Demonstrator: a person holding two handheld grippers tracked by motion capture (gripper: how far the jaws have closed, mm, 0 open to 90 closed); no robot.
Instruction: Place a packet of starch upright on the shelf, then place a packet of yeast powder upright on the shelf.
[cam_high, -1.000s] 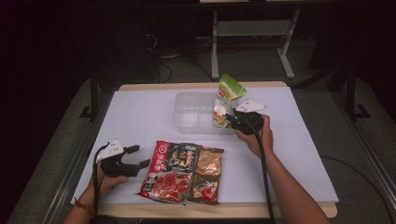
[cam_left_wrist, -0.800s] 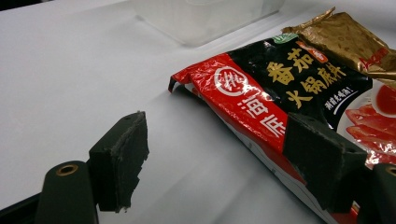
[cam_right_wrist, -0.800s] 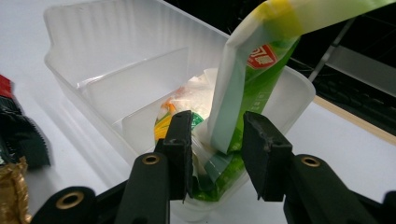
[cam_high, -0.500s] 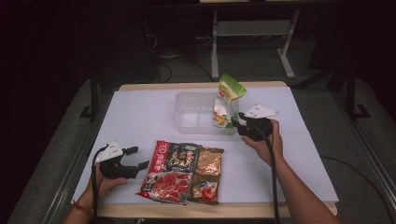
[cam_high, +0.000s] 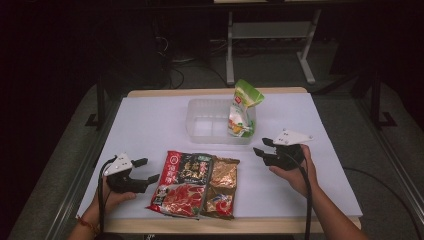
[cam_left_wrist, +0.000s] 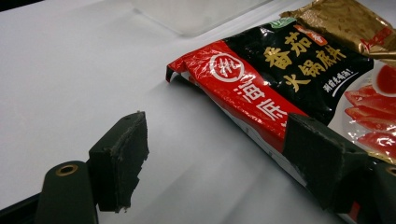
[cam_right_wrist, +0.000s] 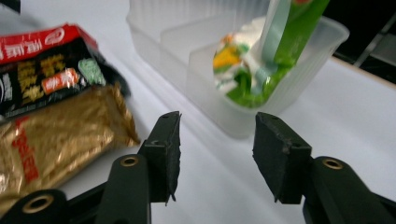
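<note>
Standing tilted in the right-hand compartment of the clear bin (cam_high: 200, 107) near the far edge of the table (cam_high: 150, 120): green-and-white pouch (cam_high: 241, 107), top leaning out over the rim; likely to topple or spill out if knocked, being propped by the wall alone. Lying flat by the near edge: red-and-black packet (cam_high: 182, 184) with gold packet (cam_high: 223, 175) touching its right side. Right gripper (cam_high: 261, 146), jaws just opening with nothing between them, held level near the bin's near right corner; left gripper (cam_high: 148, 170), jaws wide apart and empty, resting low beside the red-and-black packet's left edge.
</note>
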